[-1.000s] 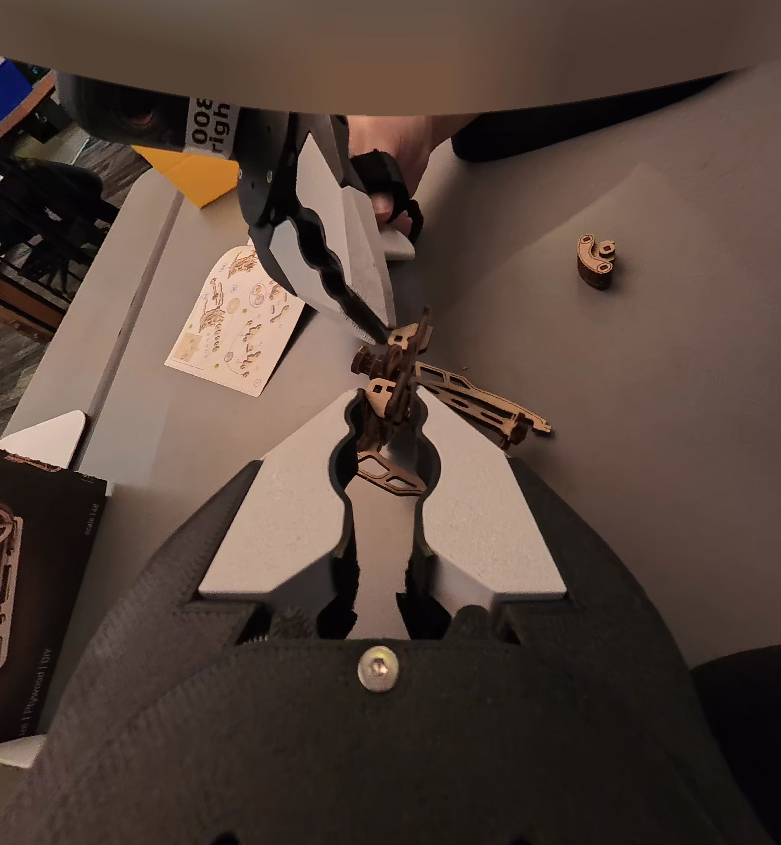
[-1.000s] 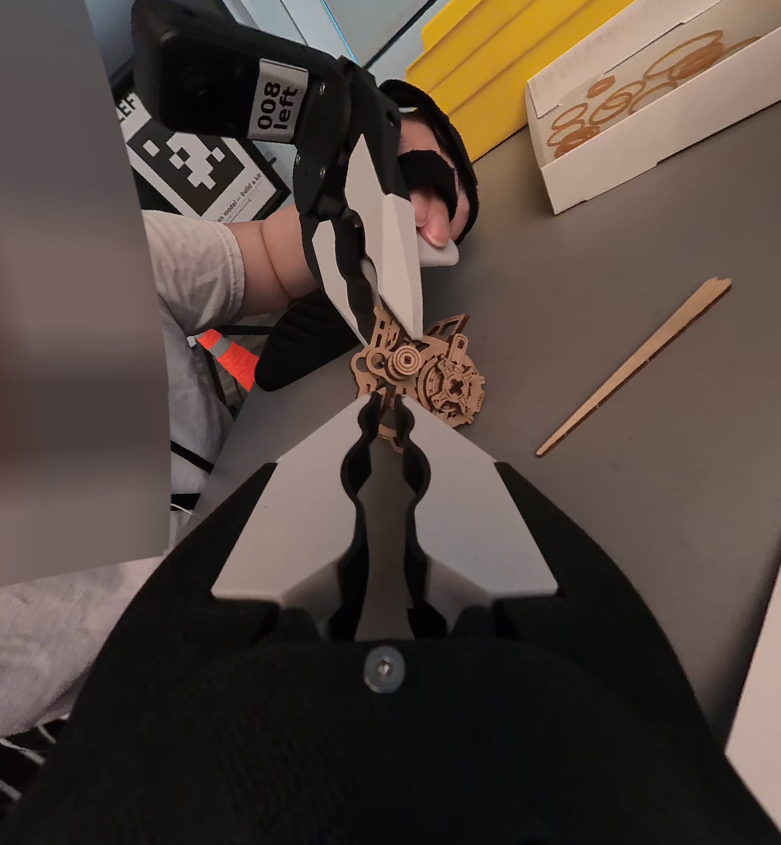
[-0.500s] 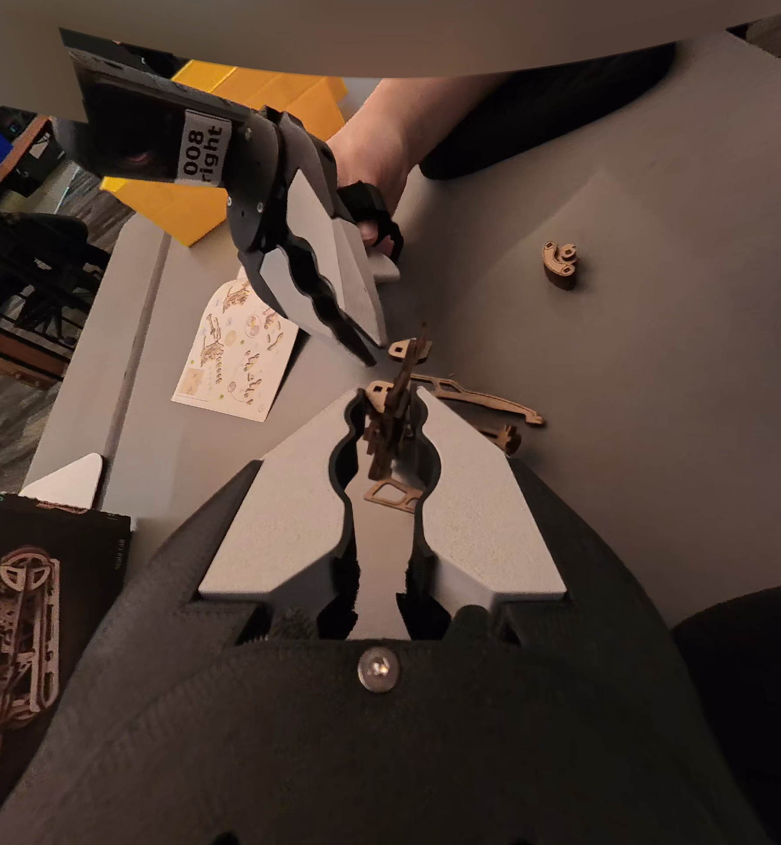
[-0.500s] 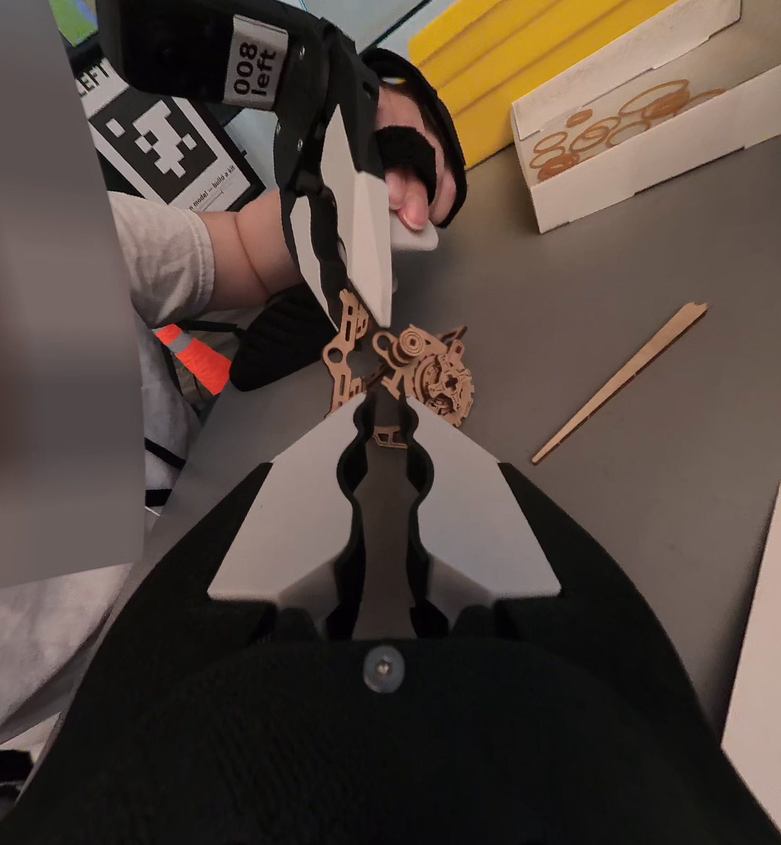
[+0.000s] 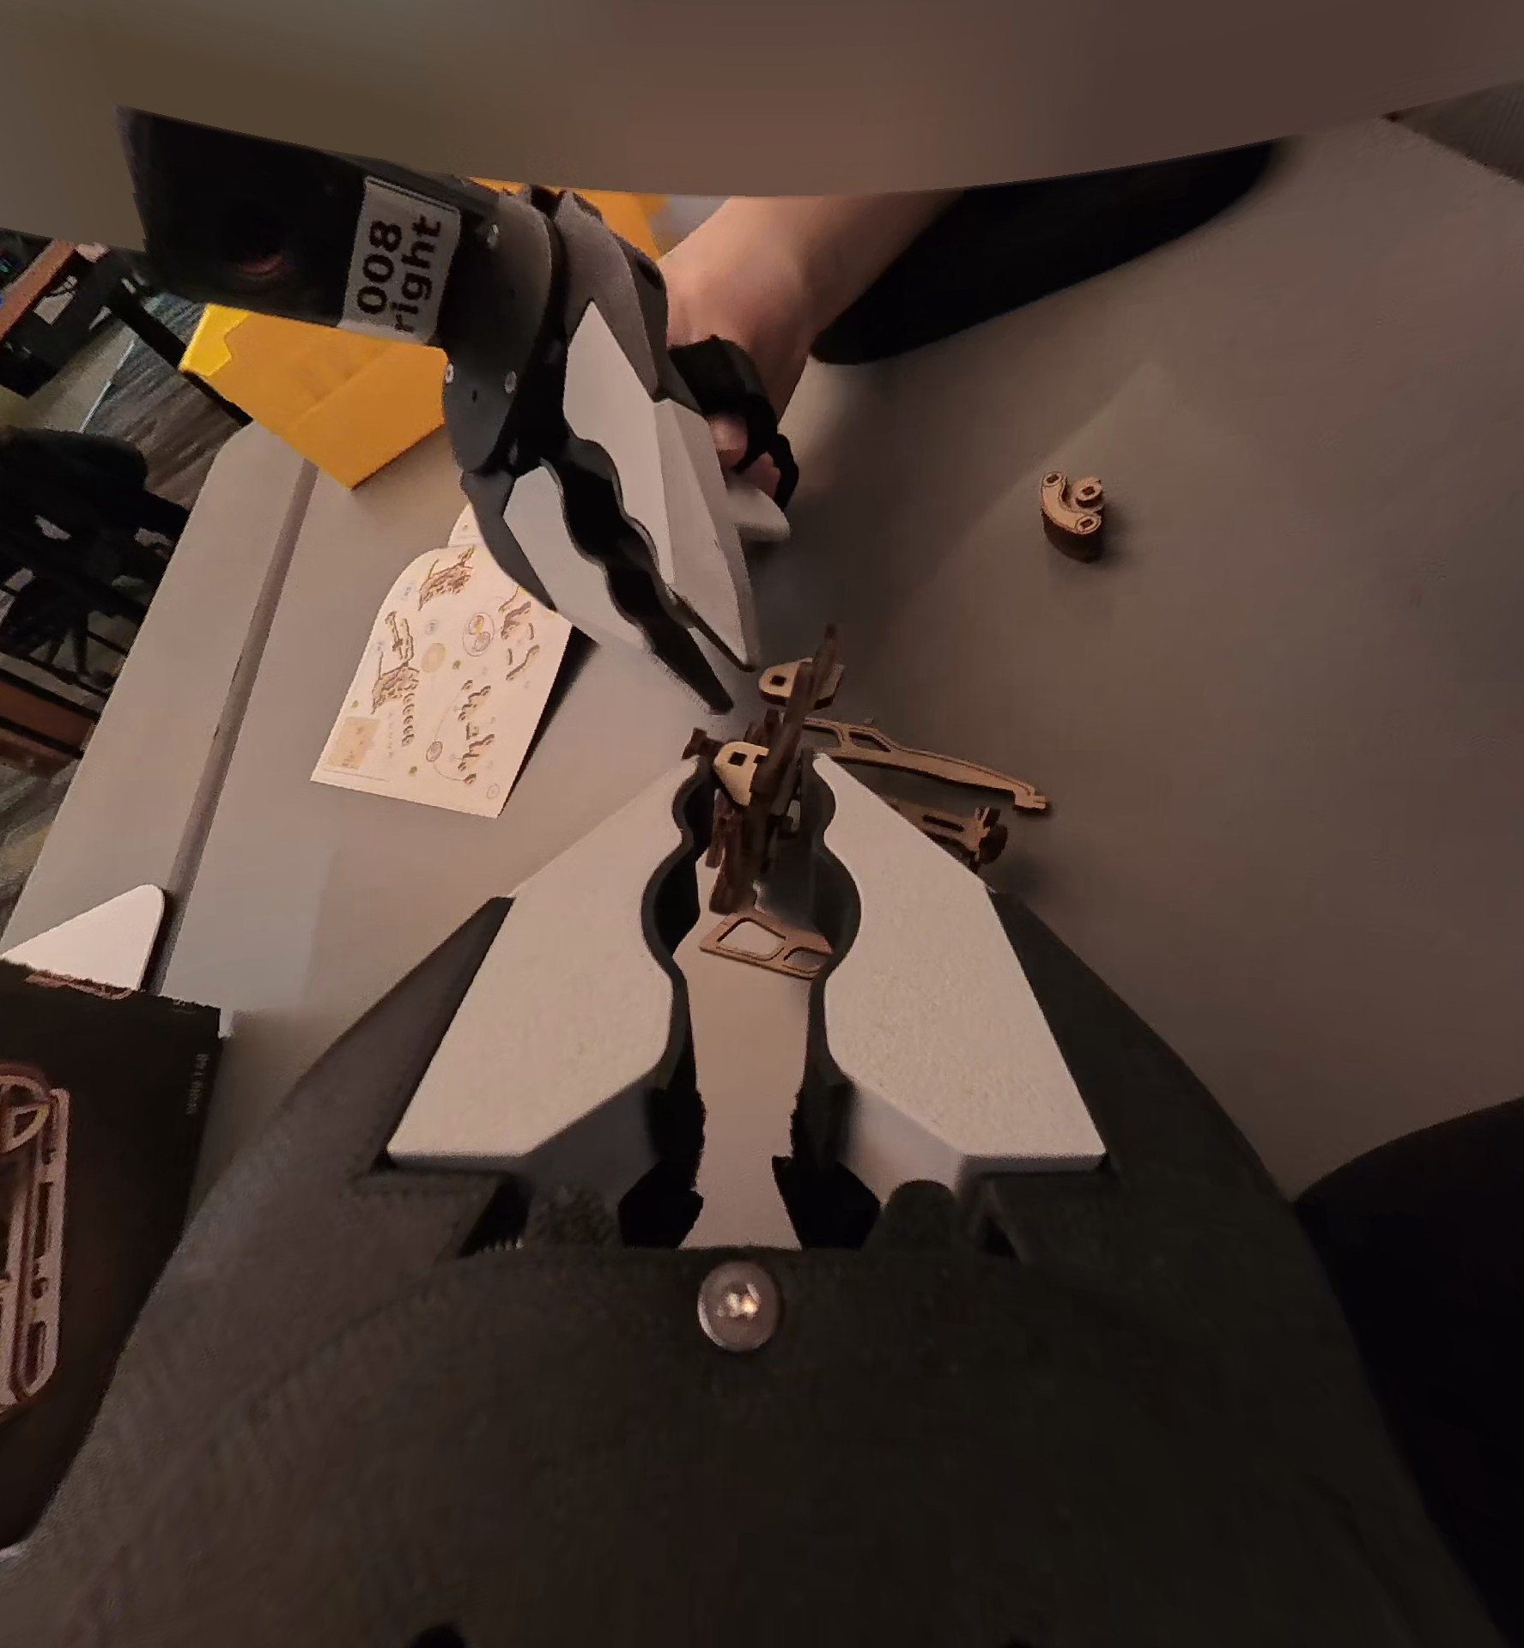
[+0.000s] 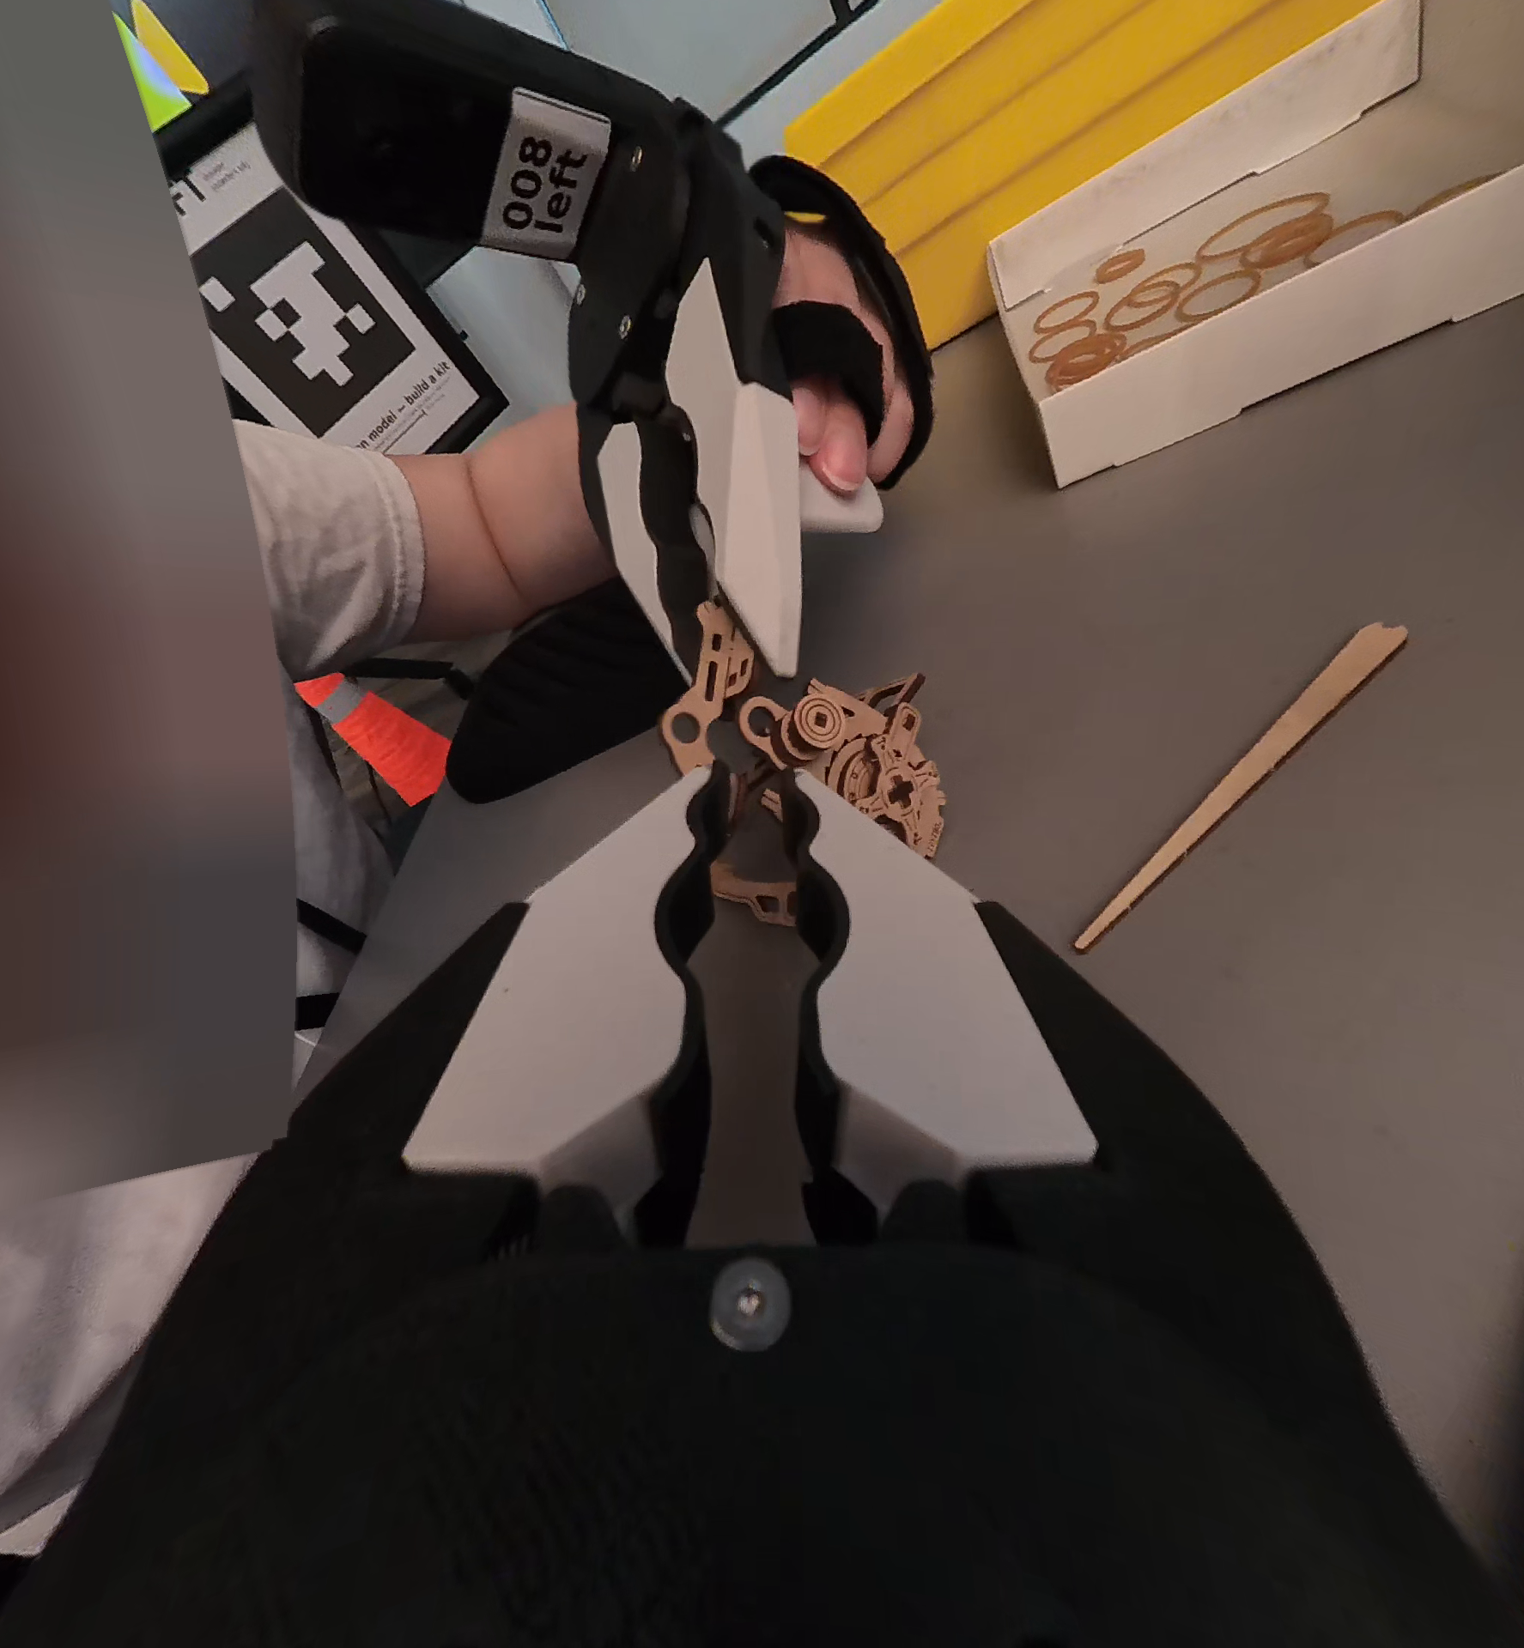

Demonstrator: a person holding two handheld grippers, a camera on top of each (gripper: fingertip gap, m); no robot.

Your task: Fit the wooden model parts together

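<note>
left gripper (image 5: 753,776) clamped on a flat wooden part (image 6: 712,691), right gripper (image 6: 753,785) parted, empty, beside the gear assembly (image 6: 865,767) on grey table (image 6: 1186,803)

Grey surface (image 6: 1275,1115) across both views, dull and even. Tan model parts (image 6: 847,758) at centre of the right wrist view, cut through with round and cross-shaped holes; in the left wrist view the same wood (image 5: 767,803) reads darker brown. Pale tan stick (image 6: 1240,785) at right. White box (image 6: 1257,357) at upper right, brown rings inside. Yellow bins (image 6: 1008,152) behind it. Black-and-white square-patterned card (image 6: 312,330) at upper left, orange cone (image 6: 383,740) below it. Both grippers: black bodies, light grey fingers (image 5: 562,1008). Cream sheet (image 5: 446,687) with brown drawings, left of centre. Black booklet (image 5: 35,1204), lower left, with a tan drawing.
</note>
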